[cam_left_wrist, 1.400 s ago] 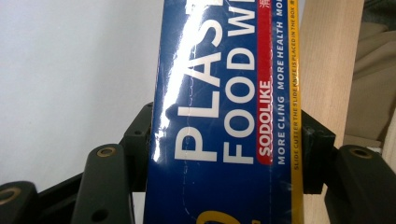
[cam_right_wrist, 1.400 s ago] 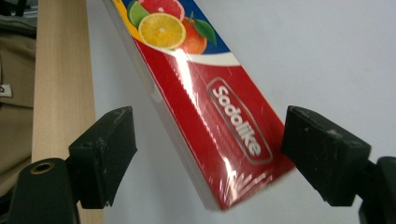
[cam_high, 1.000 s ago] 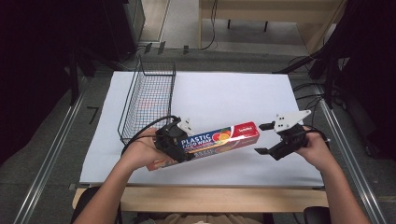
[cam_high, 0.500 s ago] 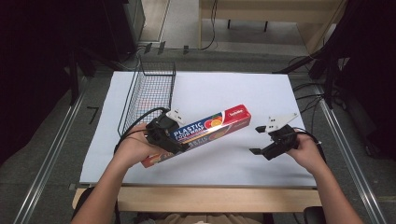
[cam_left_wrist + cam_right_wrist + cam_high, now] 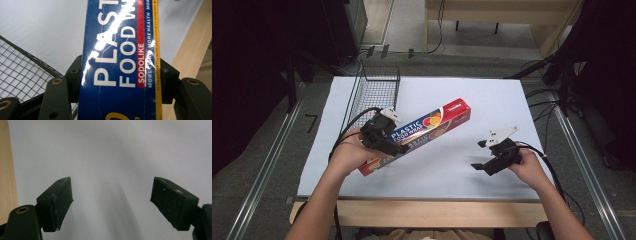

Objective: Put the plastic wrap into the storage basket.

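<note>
At the near edge of the table (image 5: 422,212) a strip of bare light wood is seen, and beyond it the top is covered by a white sheet (image 5: 492,100). Two forearms come in from the near side.

Near the near right corner of the sheet, the right gripper (image 5: 482,155) is held in the right hand (image 5: 526,165) just above the white surface. Its jaws are spread wide with nothing between them; in the right gripper view only the bare sheet is seen in the gap between the two black pads (image 5: 56,202), with the wooden edge along the left of that view. A grey three-cornered plate is carried on top of it, and a black cable is trailed back along the forearm.

Toward the near left part of the sheet, the left gripper (image 5: 399,148) is held in the left hand (image 5: 348,152). Its jaws are closed against the two long sides of a plastic food wrap box (image 5: 422,132), which is gripped toward its near end. The box is long, blue and red, and is held aslant, its near end toward the near left corner and its far end reaching toward the middle of the sheet. In the left gripper view the blue face of the box (image 5: 120,62), with white lettering, is seen pressed between the jaws.

Farther back, along the far left edge of the sheet, a black wire basket (image 5: 372,95) is set, well apart from the right gripper and just beyond the left hand.
</note>
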Demonstrator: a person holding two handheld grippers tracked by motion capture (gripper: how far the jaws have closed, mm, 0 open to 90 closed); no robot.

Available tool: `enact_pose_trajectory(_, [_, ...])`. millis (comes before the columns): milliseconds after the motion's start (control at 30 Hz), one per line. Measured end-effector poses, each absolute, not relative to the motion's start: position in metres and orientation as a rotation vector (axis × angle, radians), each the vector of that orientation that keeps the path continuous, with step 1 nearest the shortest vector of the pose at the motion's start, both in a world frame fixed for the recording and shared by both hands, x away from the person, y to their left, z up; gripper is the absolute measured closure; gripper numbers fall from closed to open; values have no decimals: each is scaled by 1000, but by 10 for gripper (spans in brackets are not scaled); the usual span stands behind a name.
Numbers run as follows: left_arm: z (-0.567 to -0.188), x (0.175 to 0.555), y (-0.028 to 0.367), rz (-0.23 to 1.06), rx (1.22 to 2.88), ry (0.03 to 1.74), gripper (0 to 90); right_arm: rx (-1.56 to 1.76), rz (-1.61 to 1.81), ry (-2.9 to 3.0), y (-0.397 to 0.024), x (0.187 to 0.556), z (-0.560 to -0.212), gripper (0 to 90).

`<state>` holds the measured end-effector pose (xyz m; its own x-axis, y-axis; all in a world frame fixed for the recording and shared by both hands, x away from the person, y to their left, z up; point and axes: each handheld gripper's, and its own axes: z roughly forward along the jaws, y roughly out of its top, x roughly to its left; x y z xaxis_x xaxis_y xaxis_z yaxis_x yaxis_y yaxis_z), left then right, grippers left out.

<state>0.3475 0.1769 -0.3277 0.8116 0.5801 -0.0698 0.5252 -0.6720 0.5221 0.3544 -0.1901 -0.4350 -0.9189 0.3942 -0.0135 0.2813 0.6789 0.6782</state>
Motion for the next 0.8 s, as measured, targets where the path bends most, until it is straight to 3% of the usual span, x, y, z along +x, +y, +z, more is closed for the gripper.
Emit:
enact_pose_trajectory(267, [-317, 354, 191, 218, 2421, 905, 397, 556, 1032, 2743, -187, 354, -438, 185])
enact_pose_trajectory(800, [-309, 396, 220, 261, 2326, 1165, 397, 549, 1010, 2761, -184, 356, -443, 186])
